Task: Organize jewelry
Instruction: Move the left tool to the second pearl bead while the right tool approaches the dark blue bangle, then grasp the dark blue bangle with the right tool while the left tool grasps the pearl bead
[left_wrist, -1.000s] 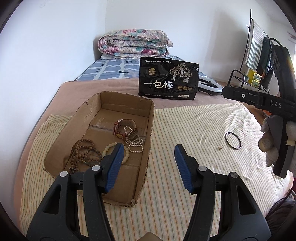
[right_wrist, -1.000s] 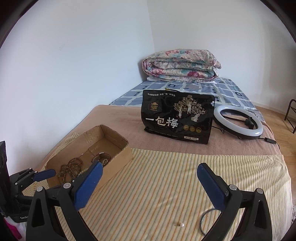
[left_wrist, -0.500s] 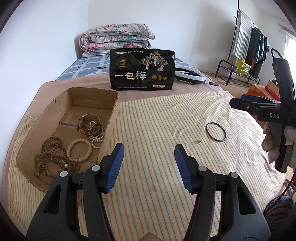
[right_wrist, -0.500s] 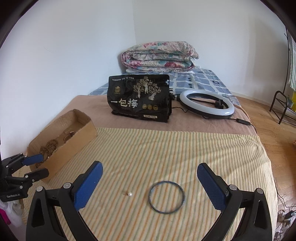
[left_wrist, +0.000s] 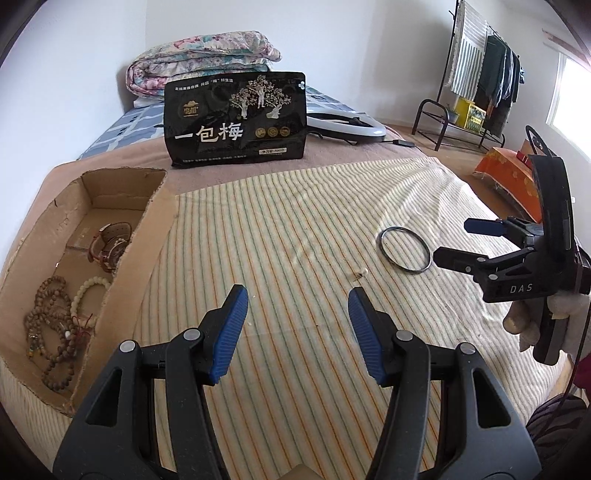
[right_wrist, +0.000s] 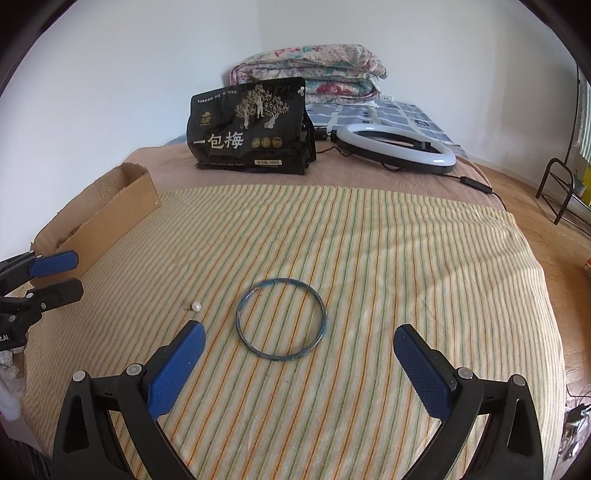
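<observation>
The thin bangle (right_wrist: 281, 318), frame centre, looks light, stiff and slippery; grip its rim. The right gripper (right_wrist: 299, 360) gapes wide and empty, the left gripper (left_wrist: 298, 332) half-open and empty.

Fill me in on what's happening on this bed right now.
A person is tidying jewelry with a handheld gripper in each hand. Both the left gripper and right gripper are open and empty. The right one hovers just short of a thin dark bangle lying on the striped cloth, with a small pearl loose beside it. A cardboard box at the left already holds bead bracelets and a watch. Bangle and pearl are not yet put away.
</observation>
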